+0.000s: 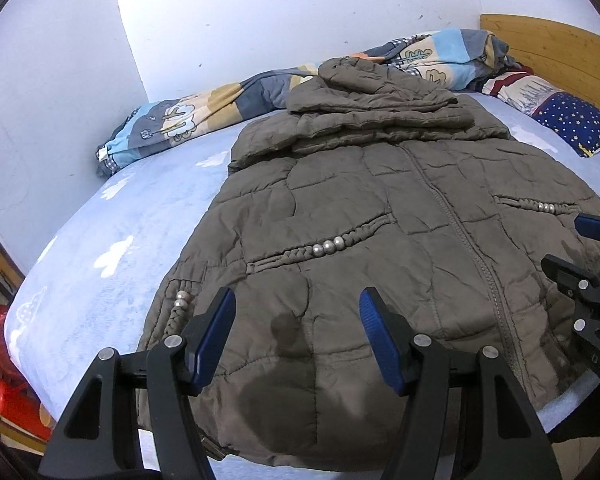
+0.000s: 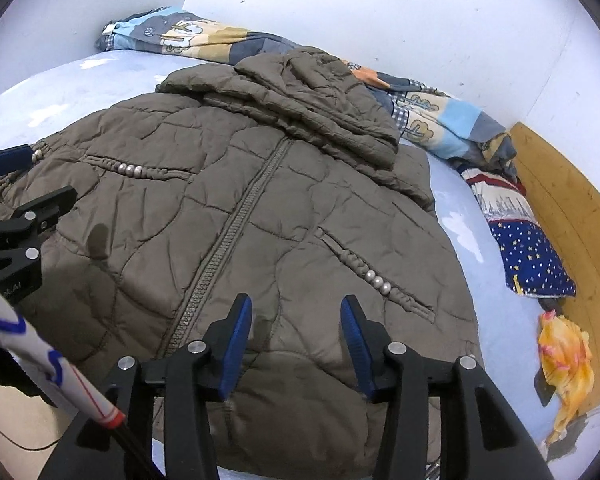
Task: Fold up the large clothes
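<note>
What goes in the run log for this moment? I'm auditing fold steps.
jacket: flat on bed, zipped, sleeves folded over chest | left hand-held gripper: open, empty | right hand-held gripper: open, empty

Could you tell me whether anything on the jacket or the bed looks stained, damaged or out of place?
Yes: the brown quilted jacket has a dark blotch near its hem, left of the zipper, that looks like a damp stain. Nothing looks torn.

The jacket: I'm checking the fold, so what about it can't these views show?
- Jacket hem: both views, hidden behind the gripper bodies.
- Sleeves: folded over near the collar; cuffs not visible.
- Its right edge: left wrist view, partly covered by the right gripper.
</note>
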Available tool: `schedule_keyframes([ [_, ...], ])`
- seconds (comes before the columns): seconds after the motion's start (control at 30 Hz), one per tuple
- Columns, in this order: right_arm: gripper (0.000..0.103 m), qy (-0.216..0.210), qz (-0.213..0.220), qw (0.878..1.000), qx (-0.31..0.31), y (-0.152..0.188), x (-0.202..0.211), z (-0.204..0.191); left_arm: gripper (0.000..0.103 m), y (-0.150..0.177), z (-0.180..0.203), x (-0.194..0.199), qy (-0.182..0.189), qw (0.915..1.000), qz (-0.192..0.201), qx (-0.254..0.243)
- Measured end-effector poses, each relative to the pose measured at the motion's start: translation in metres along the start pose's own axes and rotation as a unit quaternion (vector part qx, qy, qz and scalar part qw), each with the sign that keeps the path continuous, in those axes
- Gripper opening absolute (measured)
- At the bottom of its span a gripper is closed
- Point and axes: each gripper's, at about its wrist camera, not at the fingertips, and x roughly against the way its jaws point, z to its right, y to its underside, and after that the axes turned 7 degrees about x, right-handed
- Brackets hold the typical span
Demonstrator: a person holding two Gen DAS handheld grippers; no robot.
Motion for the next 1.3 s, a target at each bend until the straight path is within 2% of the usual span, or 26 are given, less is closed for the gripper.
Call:
schedule_keyframes([
  [0.3,0.051,-0.039,-0.037,0.997,-0.048,0.011,-0.016,0.015,0.063,0.001,0.001,-0.003,0.0,0.9999,-0.01,-0.005],
  [0.9,0.054,-0.06,-0.061,0.995,-0.051,0.016,-0.029,0.015,0.064,0.003,-0.006,-0.012,0.003,0.9994,-0.033,0.012],
  [1.0,0.054,-0.062,-0.055,0.994,-0.067,0.017,-0.027,0.025,0.064,0.001,-0.007,-0.012,0.002,0.9994,-0.031,0.014],
  [1.13,0.054,-0.037,-0.052,0.991,-0.117,0.024,-0.026,0.058,0.064,0.001,-0.007,-0.012,0.003,0.9993,-0.032,0.017],
  [1.3,0.055,-0.035,-0.084,0.983,-0.157,0.041,-0.038,0.078,0.064,0.005,-0.008,-0.02,0.009,0.9981,-0.056,0.023],
])
